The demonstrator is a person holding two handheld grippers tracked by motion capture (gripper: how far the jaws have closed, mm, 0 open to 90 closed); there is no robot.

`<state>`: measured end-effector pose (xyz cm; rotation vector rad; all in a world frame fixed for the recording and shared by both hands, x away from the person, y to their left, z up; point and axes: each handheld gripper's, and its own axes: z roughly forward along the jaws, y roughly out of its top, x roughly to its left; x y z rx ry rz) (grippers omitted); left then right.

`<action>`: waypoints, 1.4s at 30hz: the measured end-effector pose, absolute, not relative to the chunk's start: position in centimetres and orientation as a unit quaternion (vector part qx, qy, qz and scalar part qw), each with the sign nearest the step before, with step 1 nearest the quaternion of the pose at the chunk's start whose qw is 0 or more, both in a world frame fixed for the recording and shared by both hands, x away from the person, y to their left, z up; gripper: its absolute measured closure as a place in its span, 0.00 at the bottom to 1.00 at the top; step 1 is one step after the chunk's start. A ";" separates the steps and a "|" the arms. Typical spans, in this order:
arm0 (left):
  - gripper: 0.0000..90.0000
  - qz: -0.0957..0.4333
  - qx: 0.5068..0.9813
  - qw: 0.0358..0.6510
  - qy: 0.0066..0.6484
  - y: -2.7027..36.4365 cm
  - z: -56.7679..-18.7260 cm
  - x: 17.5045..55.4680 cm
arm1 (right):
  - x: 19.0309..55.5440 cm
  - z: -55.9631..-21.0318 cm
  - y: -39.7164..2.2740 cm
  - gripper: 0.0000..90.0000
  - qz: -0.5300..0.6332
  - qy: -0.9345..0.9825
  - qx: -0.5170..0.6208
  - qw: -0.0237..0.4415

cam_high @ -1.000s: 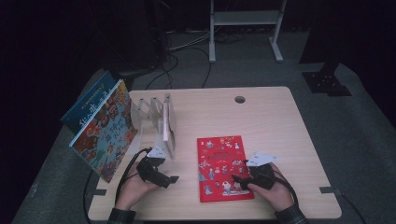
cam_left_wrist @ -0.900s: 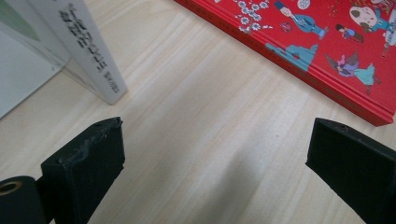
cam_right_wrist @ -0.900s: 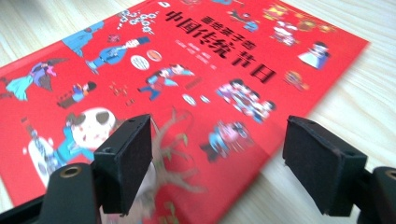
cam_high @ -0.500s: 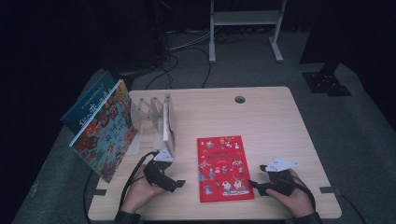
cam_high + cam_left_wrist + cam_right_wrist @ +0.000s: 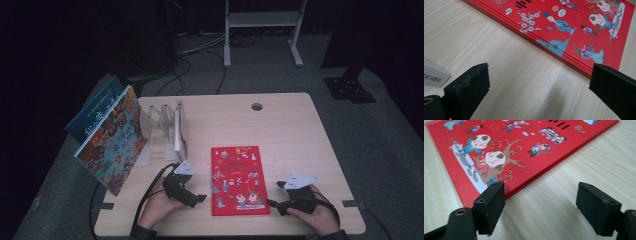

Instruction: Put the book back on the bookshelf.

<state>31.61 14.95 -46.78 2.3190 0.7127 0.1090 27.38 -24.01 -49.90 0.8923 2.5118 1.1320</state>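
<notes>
Both grippers, left and right, gaping empty, flanking red picture book; approaching low, sliding jaw under cover edge advisable.

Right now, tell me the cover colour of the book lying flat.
Red, with small cartoon figures; the book shows best in the left gripper view.

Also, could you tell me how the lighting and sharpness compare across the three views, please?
High view: dim and soft, the room around the table nearly black, the red book the brightest thing. Left gripper view: bright and even, the book's cover crisp, the near jaws slightly soft. Right gripper view: bright, the book's far edge blurring away.
</notes>
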 end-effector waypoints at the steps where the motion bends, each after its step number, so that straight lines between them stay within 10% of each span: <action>1: 0.03 0.042 0.895 0.349 0.275 14.9 -46.8 31.6 | 27.4 -50.0 -23.7 0.24 0.388 0.863 0.302 0.121; 29: 0.02 0.037 0.898 0.329 0.290 14.7 -48.1 32.6 | 26.0 -50.2 -14.4 0.23 0.394 0.869 0.257 0.156; 42: 0.02 0.041 0.901 0.319 0.291 14.7 -48.3 32.6 | 30.2 -48.6 -17.5 0.25 0.401 0.853 0.297 0.155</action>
